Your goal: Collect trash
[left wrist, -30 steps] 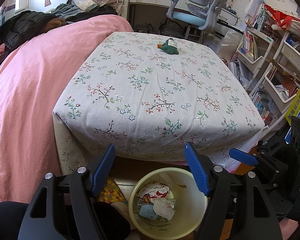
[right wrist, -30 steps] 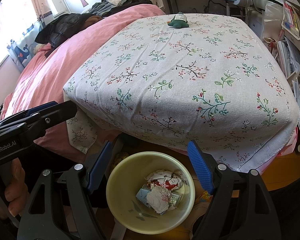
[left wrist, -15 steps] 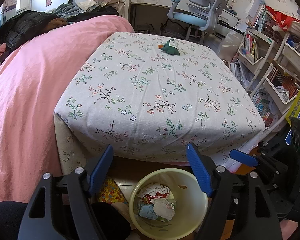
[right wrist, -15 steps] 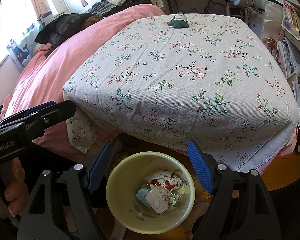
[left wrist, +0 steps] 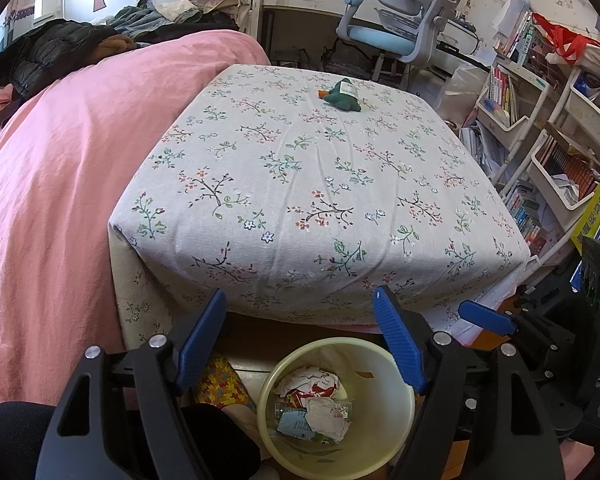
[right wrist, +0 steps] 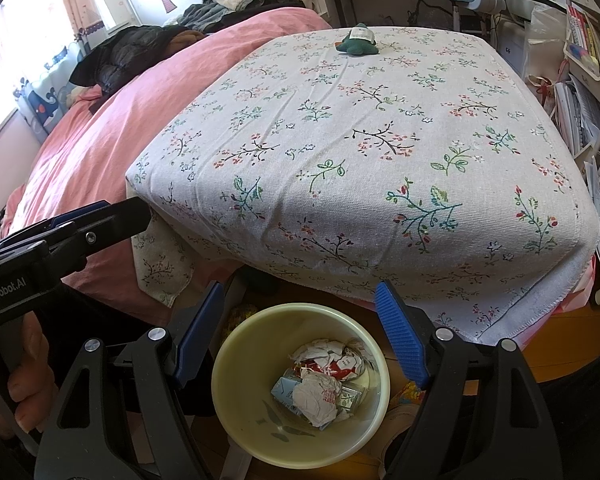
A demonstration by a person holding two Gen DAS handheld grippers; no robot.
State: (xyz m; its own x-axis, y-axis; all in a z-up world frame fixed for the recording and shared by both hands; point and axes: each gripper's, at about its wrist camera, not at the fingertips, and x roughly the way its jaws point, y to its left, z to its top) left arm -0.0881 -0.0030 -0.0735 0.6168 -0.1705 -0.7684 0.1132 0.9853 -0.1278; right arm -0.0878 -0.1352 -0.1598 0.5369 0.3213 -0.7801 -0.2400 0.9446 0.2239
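Observation:
A pale yellow bin (left wrist: 384, 412) stands on the floor below the table's near edge. Crumpled paper and wrappers (left wrist: 316, 400) lie in the bottom of it. My left gripper (left wrist: 299, 292) hangs open above the bin with nothing between its blue fingers. In the right wrist view the bin (right wrist: 252, 360) and its trash (right wrist: 324, 380) show again, and my right gripper (right wrist: 300, 286) is open and empty over them. A small green plush toy with a white label (left wrist: 342, 96) (right wrist: 358, 44) lies at the far end of the flowered tablecloth (left wrist: 300, 180) (right wrist: 360, 140).
A pink bedcover (left wrist: 60, 180) with dark clothes lies left of the table. White shelves of books (left wrist: 560, 140) stand at the right, a blue-grey desk chair (left wrist: 400, 32) behind. A hand (right wrist: 20, 380) holds the left gripper's handle. A colourful patterned object (left wrist: 220, 384) lies beside the bin.
The left gripper's jaws stand slightly wider than a second ago. Both grippers have stayed in place, and the bin's contents are the same.

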